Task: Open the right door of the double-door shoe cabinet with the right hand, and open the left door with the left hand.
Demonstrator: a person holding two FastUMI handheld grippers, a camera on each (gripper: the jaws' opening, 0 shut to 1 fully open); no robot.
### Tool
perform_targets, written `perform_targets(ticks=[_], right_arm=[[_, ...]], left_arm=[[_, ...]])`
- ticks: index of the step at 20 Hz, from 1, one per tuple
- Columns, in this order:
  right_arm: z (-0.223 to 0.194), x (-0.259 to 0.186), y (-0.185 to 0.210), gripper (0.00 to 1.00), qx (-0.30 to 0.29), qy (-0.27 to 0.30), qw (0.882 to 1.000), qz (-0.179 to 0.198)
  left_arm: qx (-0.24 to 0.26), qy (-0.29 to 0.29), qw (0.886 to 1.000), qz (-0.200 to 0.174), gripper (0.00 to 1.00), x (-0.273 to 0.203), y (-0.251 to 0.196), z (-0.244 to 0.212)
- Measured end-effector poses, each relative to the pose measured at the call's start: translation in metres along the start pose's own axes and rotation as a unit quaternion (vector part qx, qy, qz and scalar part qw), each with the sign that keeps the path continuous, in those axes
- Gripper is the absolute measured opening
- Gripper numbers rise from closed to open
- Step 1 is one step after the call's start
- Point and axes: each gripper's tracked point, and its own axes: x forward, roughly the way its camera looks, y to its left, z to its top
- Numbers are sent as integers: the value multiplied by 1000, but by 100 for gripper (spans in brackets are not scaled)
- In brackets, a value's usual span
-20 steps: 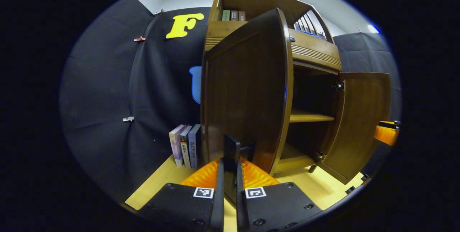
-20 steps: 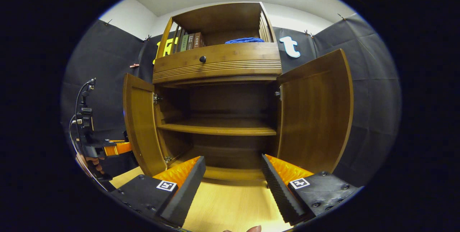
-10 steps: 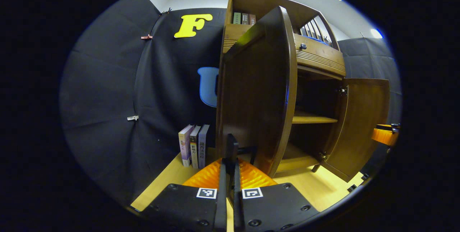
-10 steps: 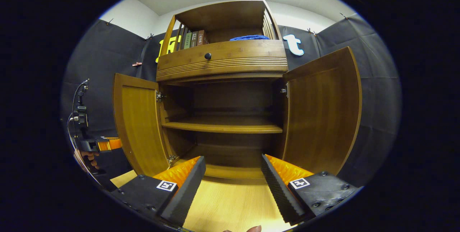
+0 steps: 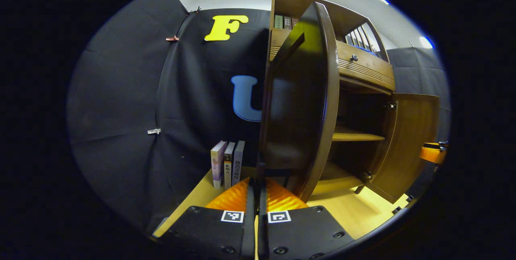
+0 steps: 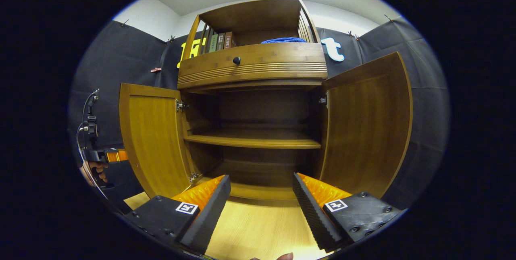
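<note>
A booth hung with black cloth, with a pale wooden floor (image 6: 258,231) below. Against the back wall stands a tall brown wooden shoe cabinet (image 6: 252,66) with two doors, both swung wide. Straight ahead of the right tool (image 6: 261,205) lies the dark cabinet interior, crossed by one wooden shelf board (image 6: 252,142). The right door (image 6: 365,127) stands ahead and to that tool's right, well apart from it; this tool's two fingers are spread wide and hold nothing. The left door (image 5: 300,102) rises directly ahead of the left tool (image 5: 256,195), its long axis upright, its edge turned toward the camera. That tool's fingers are pressed together around a dark handle (image 5: 261,173) low on the door. Judging from this, letting go is all that remains. Three upright paperback books (image 5: 227,163) stand on the floor ahead and left of it.
</note>
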Motion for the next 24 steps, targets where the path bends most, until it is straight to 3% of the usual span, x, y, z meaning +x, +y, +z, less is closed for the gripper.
perform_targets(ticks=[11,18,19,20,22,24], right_arm=[[0,4,3,98,1,-1,1000,3],[2,5,4,98,3,-3,1000,10],[2,5,3,98,4,-3,1000,10],[3,6,3,98,4,-3,1000,11],[4,8,2,98,5,-4,1000,13],[6,8,1,98,7,-5,1000,15]], left_arm=[[10,-15,1000,7,9,-4,6,7],[22,-14,999,26,16,-34,3,6],[25,-13,999,27,14,-40,2,6],[28,-14,999,28,23,-45,1,6],[27,-23,999,24,28,-57,-8,10],[20,-44,999,19,40,-68,-19,19]])
